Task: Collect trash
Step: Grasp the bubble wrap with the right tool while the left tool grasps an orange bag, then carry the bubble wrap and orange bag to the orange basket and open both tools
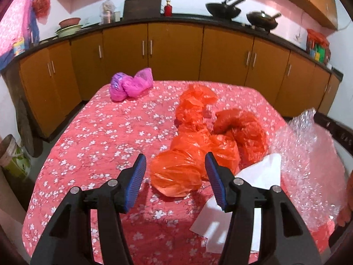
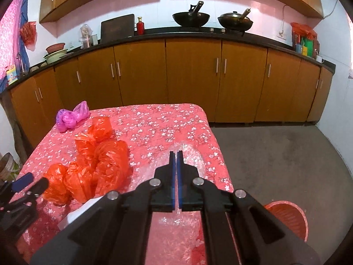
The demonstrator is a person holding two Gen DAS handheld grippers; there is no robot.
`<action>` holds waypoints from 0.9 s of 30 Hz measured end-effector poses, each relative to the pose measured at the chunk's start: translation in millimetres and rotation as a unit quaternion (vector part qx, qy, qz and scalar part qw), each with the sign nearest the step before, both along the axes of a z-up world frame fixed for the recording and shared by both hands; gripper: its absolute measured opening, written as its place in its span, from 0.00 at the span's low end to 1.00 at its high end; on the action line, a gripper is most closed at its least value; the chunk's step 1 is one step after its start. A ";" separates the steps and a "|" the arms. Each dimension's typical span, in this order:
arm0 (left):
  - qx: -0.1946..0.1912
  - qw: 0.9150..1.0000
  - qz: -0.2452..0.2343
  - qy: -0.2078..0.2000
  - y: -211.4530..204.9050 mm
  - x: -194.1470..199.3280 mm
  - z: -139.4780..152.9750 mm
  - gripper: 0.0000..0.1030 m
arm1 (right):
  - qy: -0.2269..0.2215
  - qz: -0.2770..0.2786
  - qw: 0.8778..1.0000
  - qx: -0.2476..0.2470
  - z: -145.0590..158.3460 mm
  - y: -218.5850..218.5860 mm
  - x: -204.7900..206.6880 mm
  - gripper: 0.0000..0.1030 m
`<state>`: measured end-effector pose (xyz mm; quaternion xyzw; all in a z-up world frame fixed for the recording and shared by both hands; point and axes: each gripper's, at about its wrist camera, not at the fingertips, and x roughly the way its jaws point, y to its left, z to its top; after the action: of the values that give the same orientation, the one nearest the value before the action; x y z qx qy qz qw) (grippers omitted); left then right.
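Crumpled orange plastic bags (image 1: 183, 174) (image 2: 94, 167) lie in a heap on the table's pink flowered cloth (image 1: 92, 145) (image 2: 158, 123). My left gripper (image 1: 175, 158) (image 2: 33, 183) stands open just short of the nearest orange bag, one blue pad on each side of it and neither touching it. My right gripper (image 2: 176, 154) is shut on a sheet of clear bubble wrap (image 2: 194, 156) (image 1: 308, 145), whose edge stands raised off the cloth. A white sheet of paper (image 1: 260, 174) (image 2: 75, 216) lies beside the bags, partly under the wrap. A pink and purple bag (image 1: 130, 86) (image 2: 70, 117) sits at the far left corner.
An orange basket (image 2: 289, 216) stands on the grey floor right of the table. Brown cabinets (image 2: 192, 79) run along the far wall under a dark counter with two woks (image 2: 190, 18). A bucket (image 1: 11, 154) sits on the floor at the left.
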<state>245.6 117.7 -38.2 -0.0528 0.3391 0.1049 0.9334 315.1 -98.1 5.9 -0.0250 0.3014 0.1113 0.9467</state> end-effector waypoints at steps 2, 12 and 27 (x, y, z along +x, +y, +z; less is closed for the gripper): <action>0.000 1.000 0.002 0.015 0.3 6.7 -6.6 0.45 | 0.002 0.004 1.000 0.000 -0.7 1.7 -1.5 0.03; 0.020 0.999 0.025 0.026 18.1 14.1 -12.4 0.12 | -0.001 -0.001 1.000 0.000 0.3 -0.3 -2.4 0.03; 0.035 0.997 0.058 -0.021 48.5 -3.5 36.2 0.10 | -0.035 -0.016 0.999 0.019 32.3 -17.1 -11.4 0.03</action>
<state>242.1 166.2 -1.9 -0.0417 0.3115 0.1693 0.9341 303.7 -115.2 38.2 -0.0062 0.2659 0.1012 0.9587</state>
